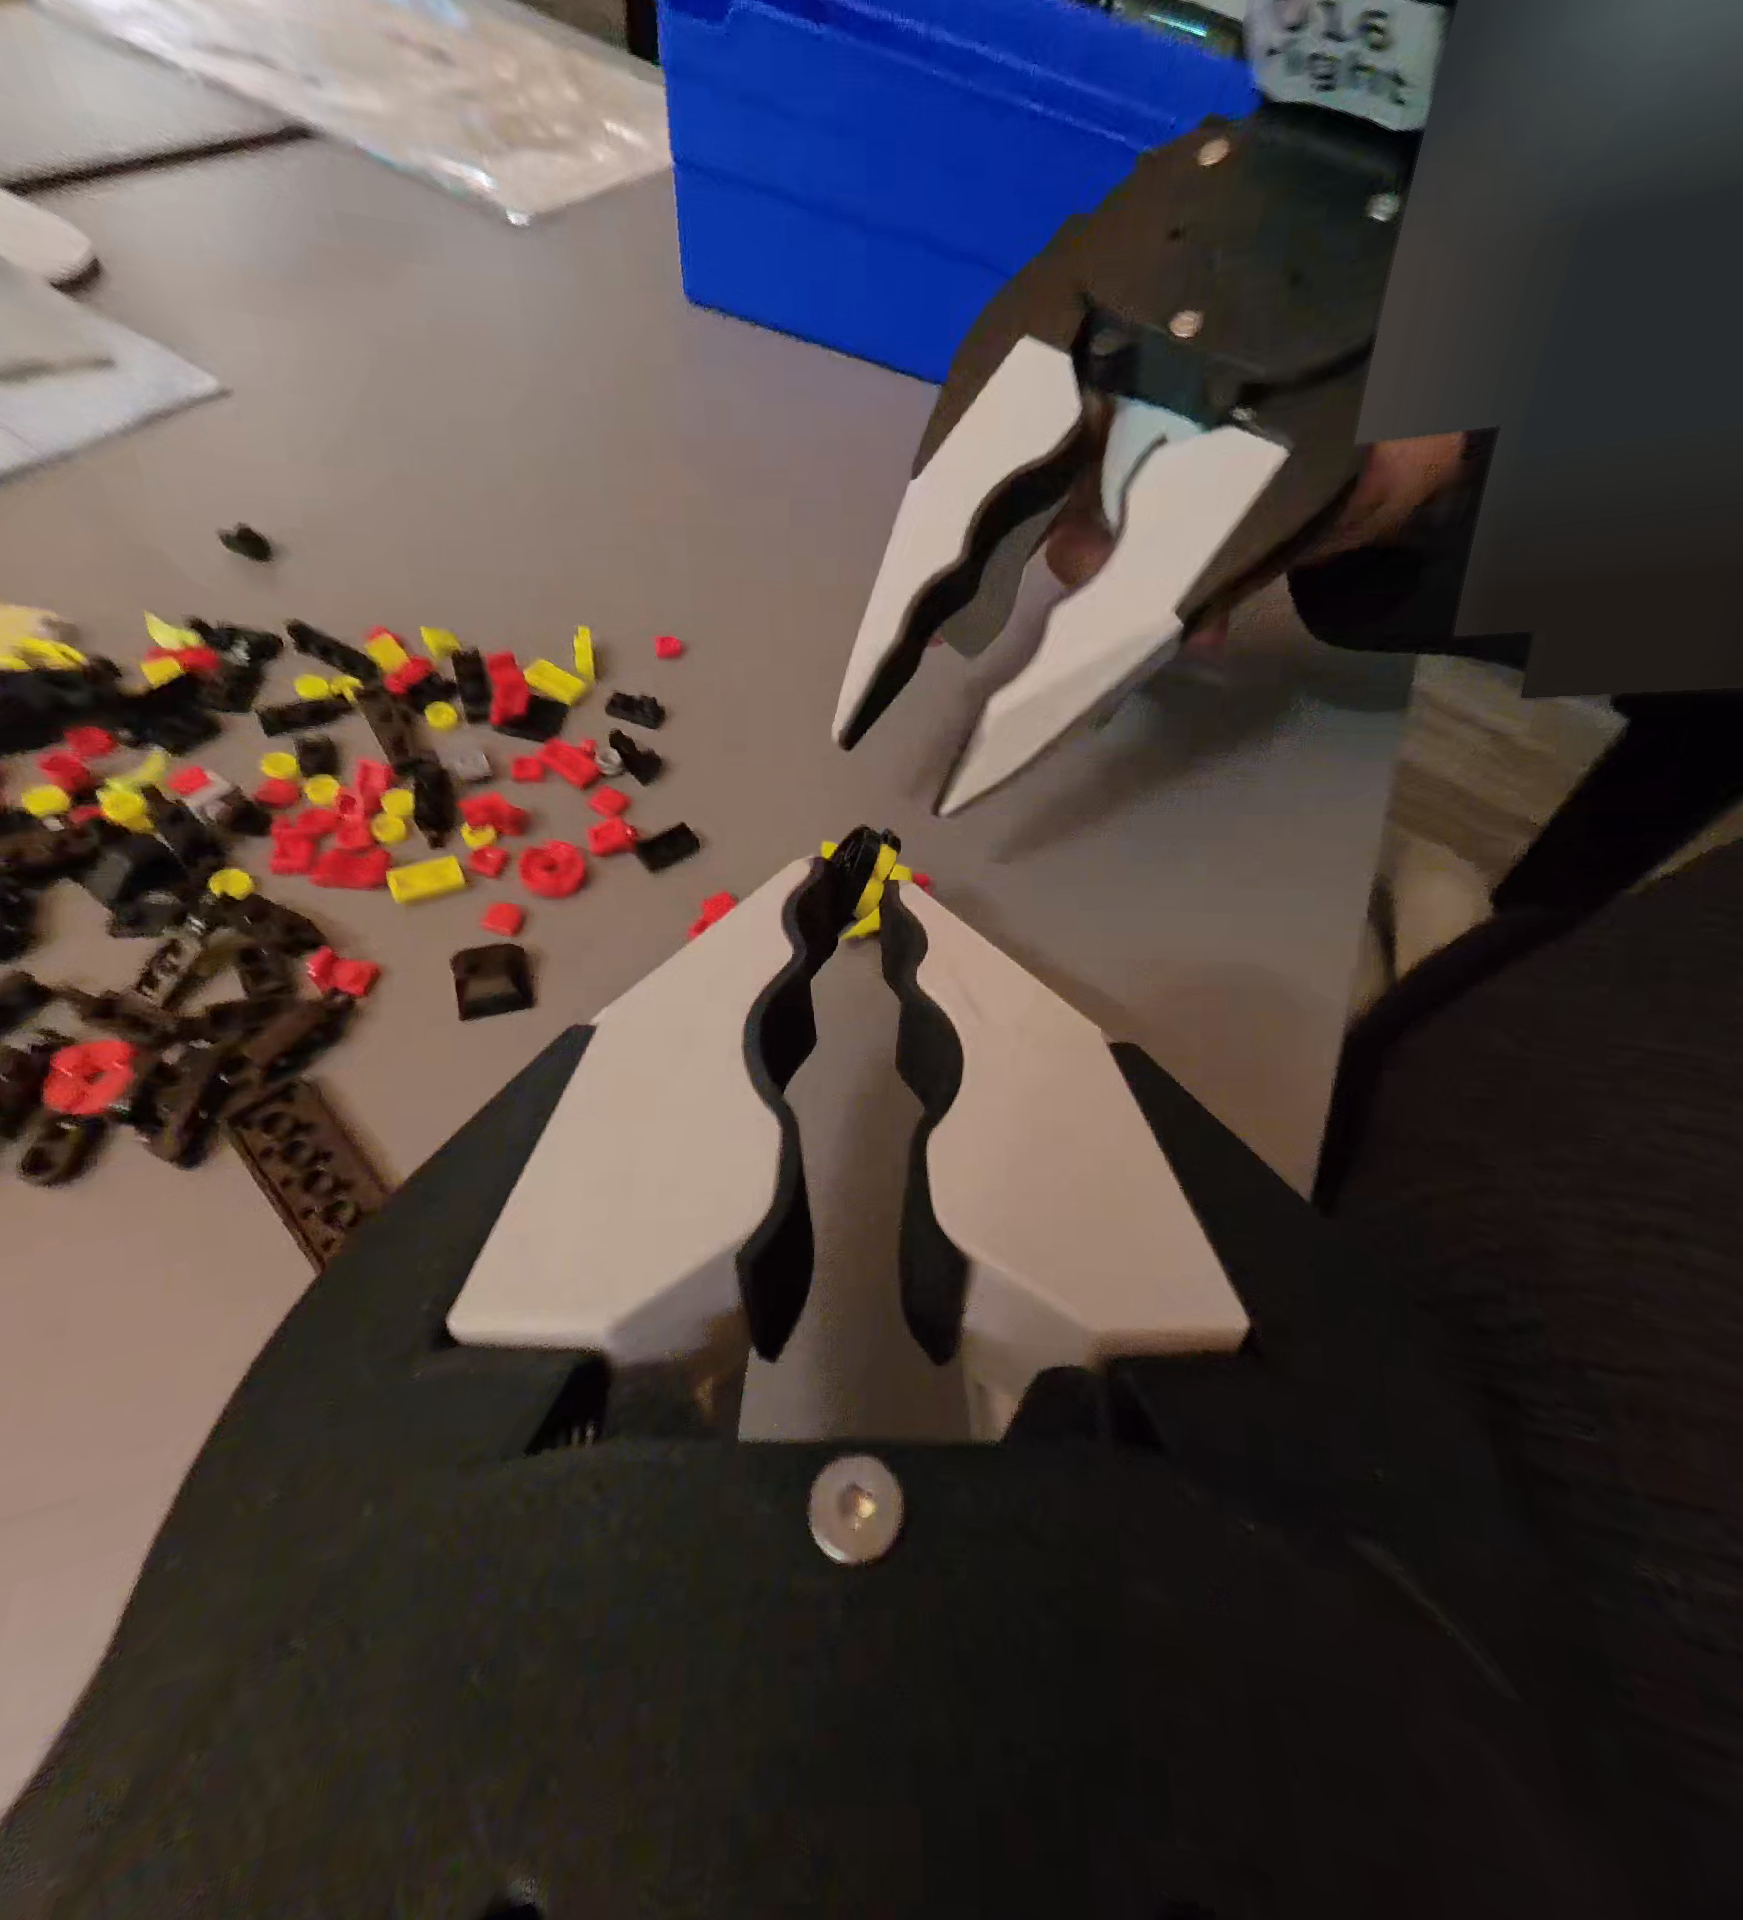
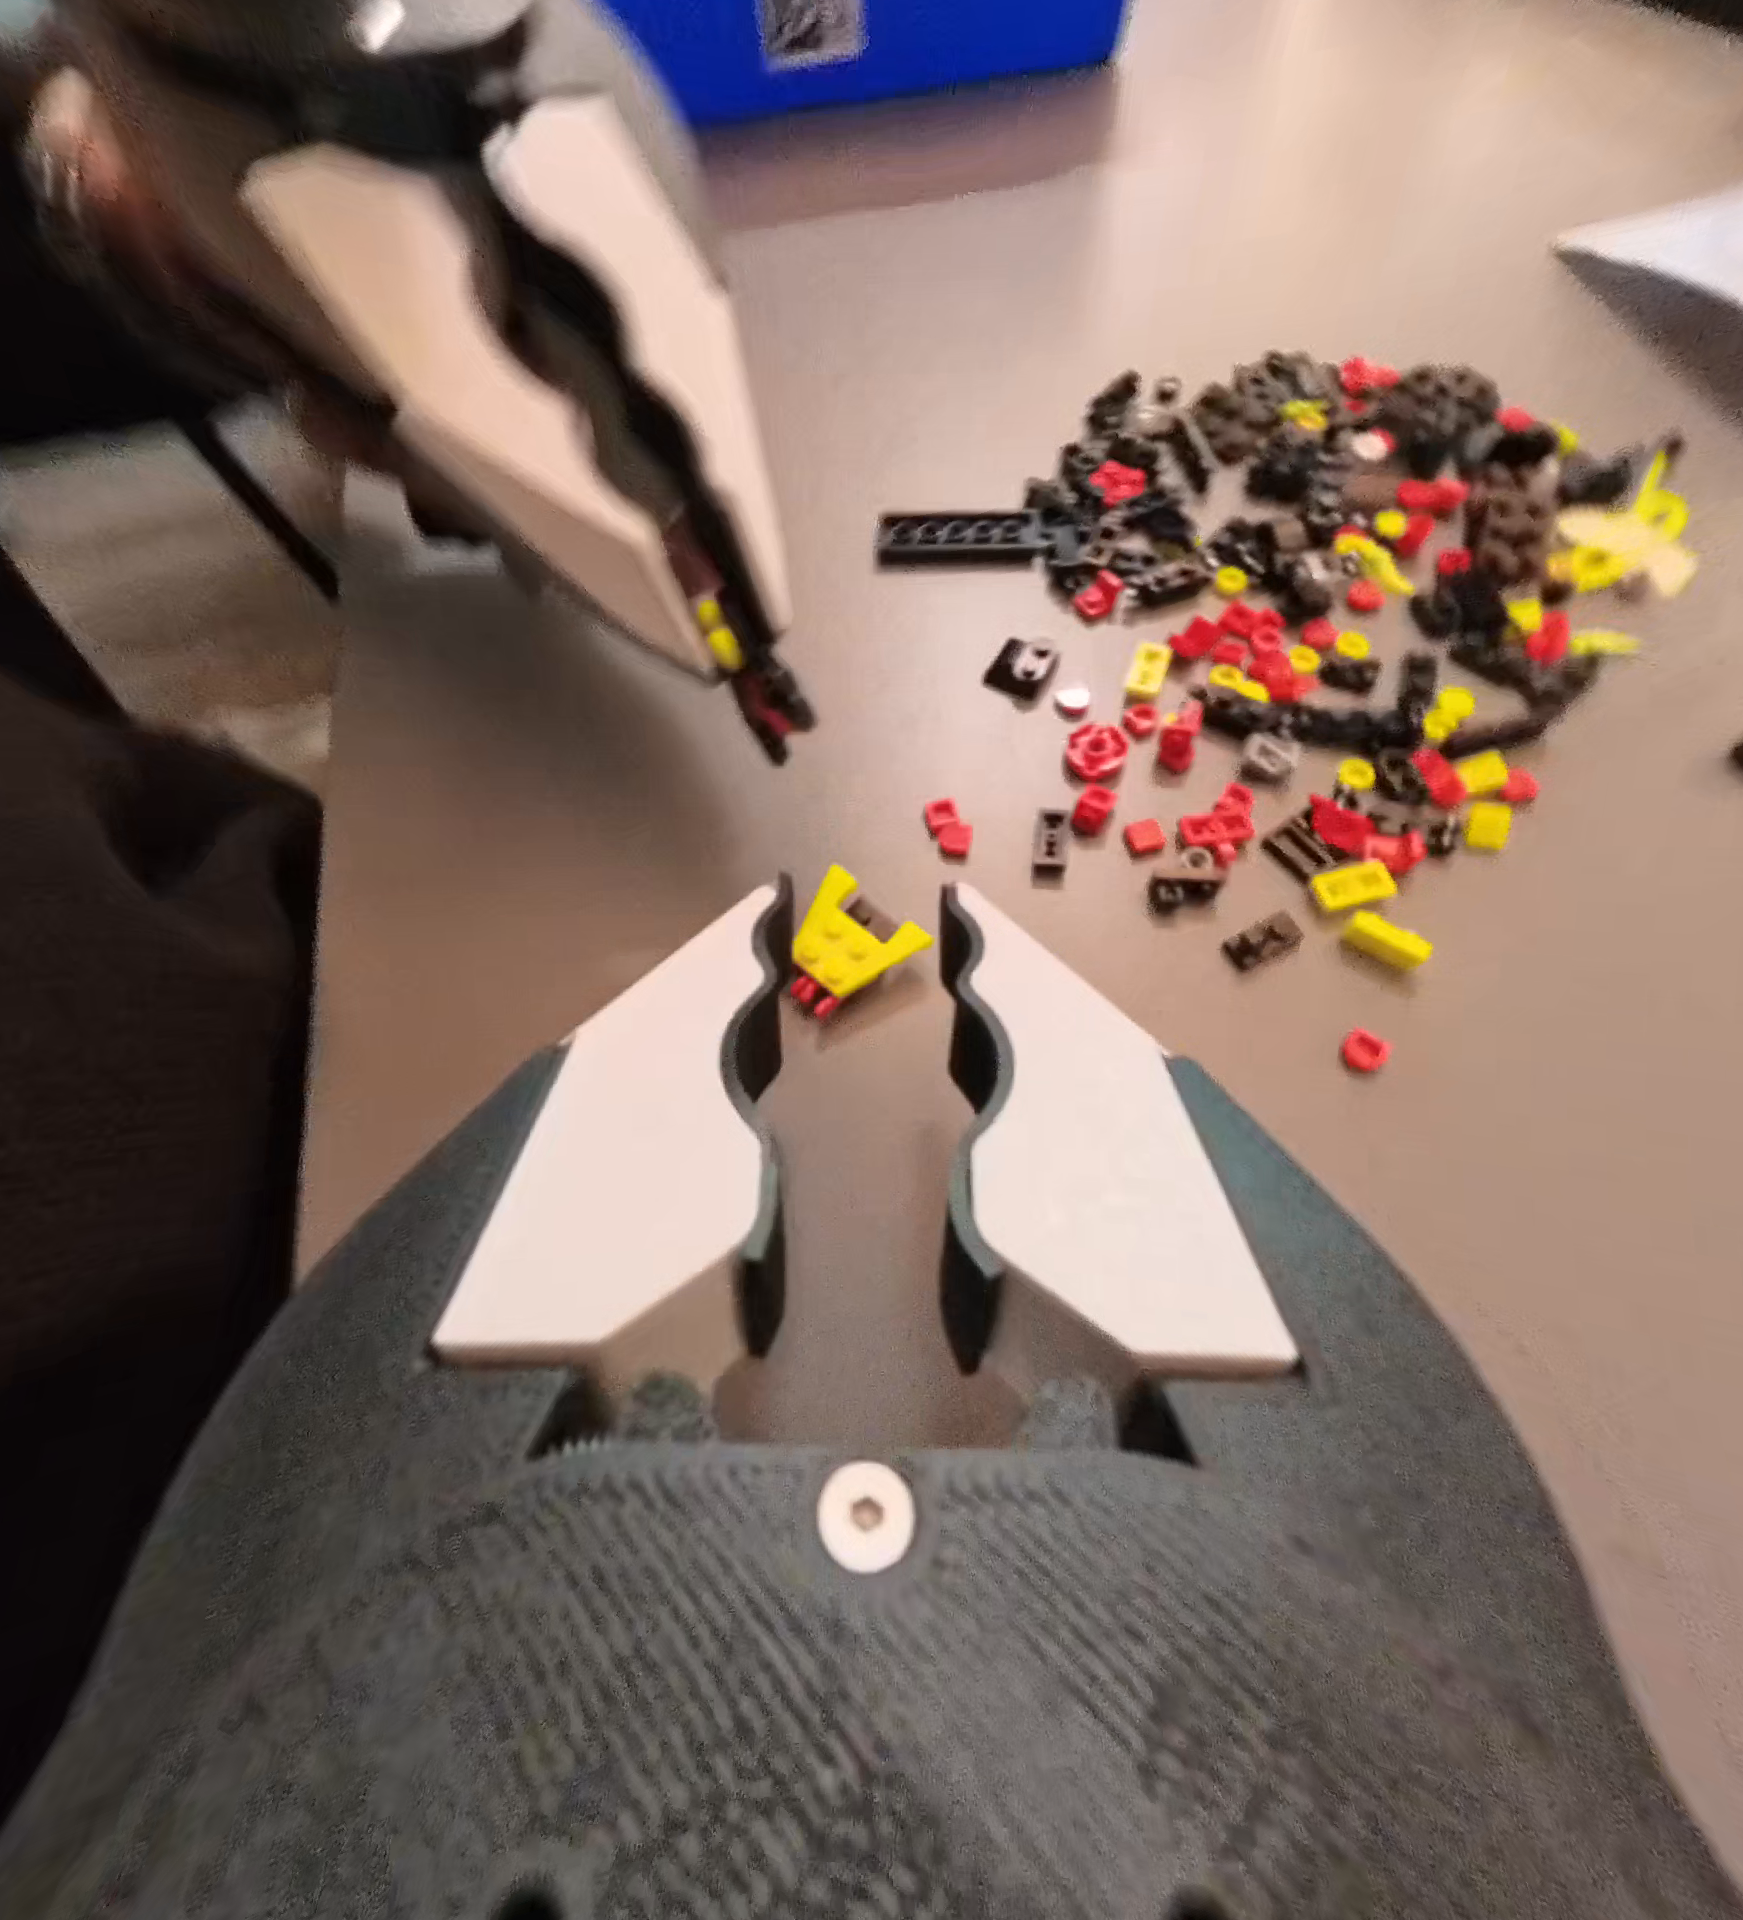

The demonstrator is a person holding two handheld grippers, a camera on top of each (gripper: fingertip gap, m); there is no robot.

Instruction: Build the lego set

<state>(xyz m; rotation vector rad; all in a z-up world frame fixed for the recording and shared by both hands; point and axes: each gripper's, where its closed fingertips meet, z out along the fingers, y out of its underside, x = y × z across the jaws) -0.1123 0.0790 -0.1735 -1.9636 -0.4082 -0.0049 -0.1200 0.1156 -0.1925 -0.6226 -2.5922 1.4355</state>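
Note:
My left gripper is shut on a small black and yellow lego assembly and holds it above the table. In the right wrist view that gripper shows at the upper left with the assembly sticking out of its tips. My right gripper is open and empty, low over the table. A yellow wedge plate with small red parts lies between its fingertips. The right gripper also shows in the left wrist view, just beyond the held assembly.
A loose pile of black, red and yellow lego pieces spreads over the grey table. A blue bin stands at the back. A clear plastic bag and a paper booklet lie nearby. A person's dark clothing borders the table edge. Across from one pair of fingers to the other is roughly 5 centimeters.

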